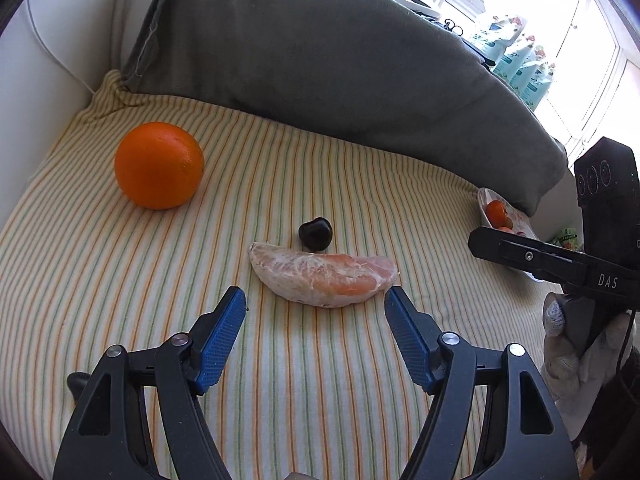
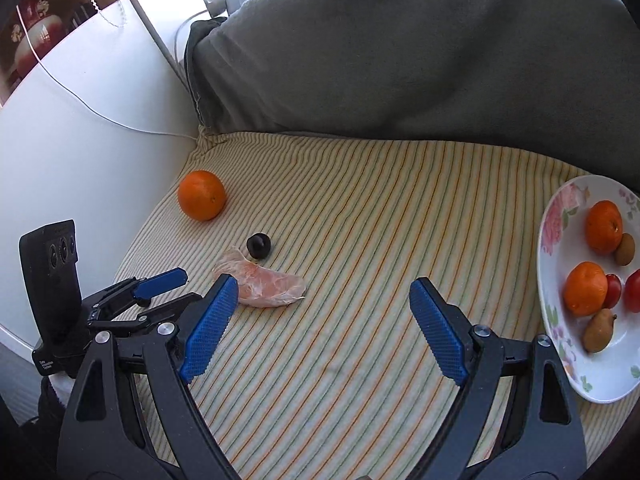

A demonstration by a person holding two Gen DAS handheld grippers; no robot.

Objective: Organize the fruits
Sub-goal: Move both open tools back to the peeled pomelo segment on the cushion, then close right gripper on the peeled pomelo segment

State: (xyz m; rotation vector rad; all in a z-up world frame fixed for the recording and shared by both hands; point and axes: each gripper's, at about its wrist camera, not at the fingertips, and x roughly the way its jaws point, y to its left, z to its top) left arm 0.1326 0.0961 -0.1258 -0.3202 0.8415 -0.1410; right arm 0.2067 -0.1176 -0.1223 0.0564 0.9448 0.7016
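Observation:
A peeled pink citrus segment (image 1: 322, 276) lies on the striped cloth, just ahead of my open, empty left gripper (image 1: 316, 300). A dark cherry (image 1: 315, 233) sits right behind it. A whole orange (image 1: 159, 165) rests at the far left. In the right wrist view the segment (image 2: 268, 284), cherry (image 2: 258, 246) and orange (image 2: 202, 195) lie to the left, with the left gripper (image 2: 168, 288) beside the segment. My right gripper (image 2: 320, 304) is open and empty above bare cloth. A floral plate (image 2: 560, 216) at the right holds several small fruits.
A grey pillow (image 1: 340, 60) runs along the back of the striped cloth (image 1: 120, 300). A white wall panel (image 2: 80, 152) with a thin cable borders the left side. The plate's edge (image 1: 486, 200) shows at the right of the left wrist view, behind the right gripper's body.

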